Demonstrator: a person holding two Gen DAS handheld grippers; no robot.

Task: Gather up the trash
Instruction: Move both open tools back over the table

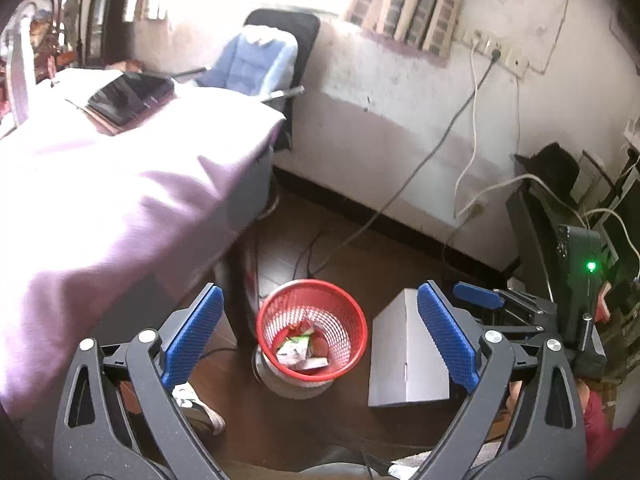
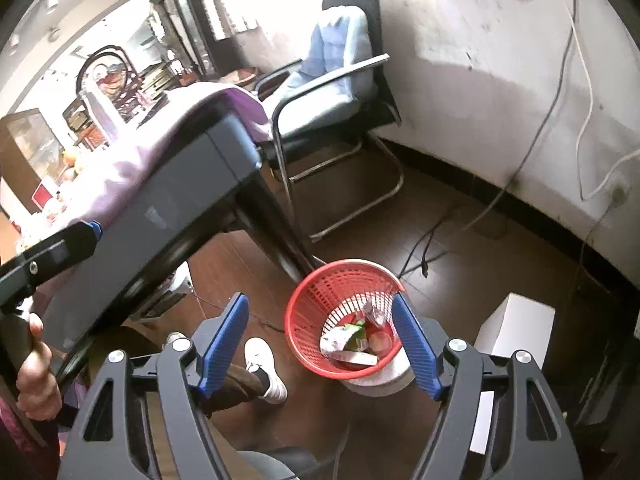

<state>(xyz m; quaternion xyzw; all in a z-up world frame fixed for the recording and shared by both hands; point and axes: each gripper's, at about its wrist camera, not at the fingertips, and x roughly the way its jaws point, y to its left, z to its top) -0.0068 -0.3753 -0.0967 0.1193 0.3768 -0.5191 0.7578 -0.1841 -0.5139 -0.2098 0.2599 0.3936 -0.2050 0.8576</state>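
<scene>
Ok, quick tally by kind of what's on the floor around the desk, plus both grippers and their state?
Red plastic mesh wastebasket, wrappers inside: 1
White upturned tub beneath the basket: 1
White cardboard box: 1
Black office chair with blue cushion: 1
White sneakers: 2 visible
Grippers, both open and empty: 2, left gripper, right gripper
Total: 8

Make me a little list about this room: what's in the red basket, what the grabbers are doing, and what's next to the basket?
basket: red mesh bin on the floor beside the table leg
inside: crumpled wrappers, some green and white
left hand-held gripper: open, holding nothing, above the bin
right hand-held gripper: open, holding nothing, above the bin
beside basket: white box
table: purple cloth draped over it
chair: blue cushion
</scene>
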